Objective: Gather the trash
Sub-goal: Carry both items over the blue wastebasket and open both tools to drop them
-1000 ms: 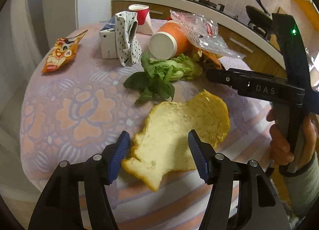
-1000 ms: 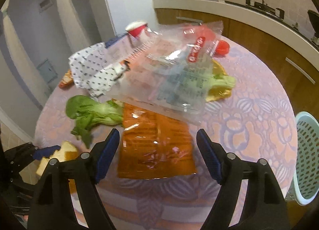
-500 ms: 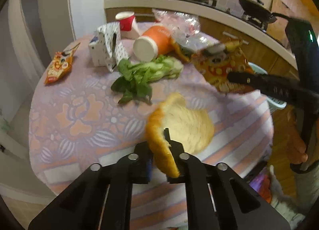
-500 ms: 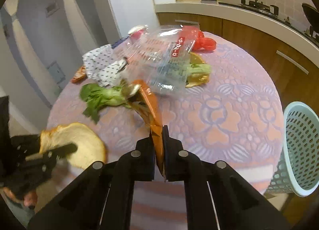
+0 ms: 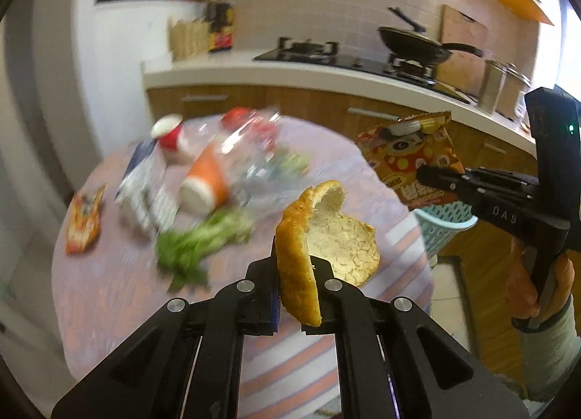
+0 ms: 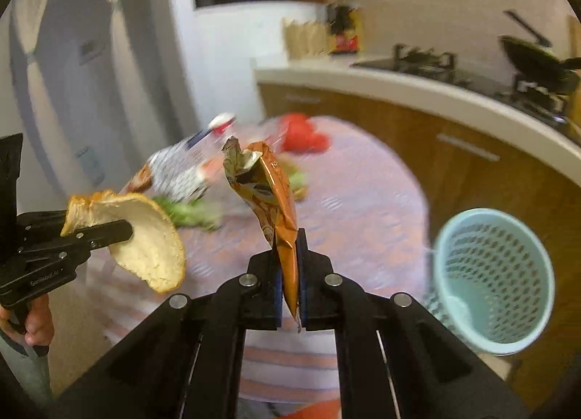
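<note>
My left gripper (image 5: 296, 270) is shut on a slice of bread (image 5: 326, 237) and holds it in the air above the table's near edge; it also shows in the right wrist view (image 6: 145, 237). My right gripper (image 6: 289, 266) is shut on an orange snack wrapper (image 6: 268, 193), lifted off the table; the wrapper shows in the left wrist view (image 5: 410, 153) too. A light blue mesh basket (image 6: 494, 273) stands on the floor to the right of the table, below and right of the right gripper.
On the round floral table (image 5: 109, 273) lie green leaves (image 5: 203, 241), an orange cup on its side (image 5: 203, 182), a clear plastic bag (image 5: 254, 150), a patterned carton (image 5: 145, 186), a small snack packet (image 5: 83, 219) and a red cup (image 5: 170, 132). A kitchen counter (image 5: 326, 70) runs behind.
Both grippers have risen from the table with their loads and swung right; the basket has come into view closer. A second ago both were open over the bread and wrapper.
</note>
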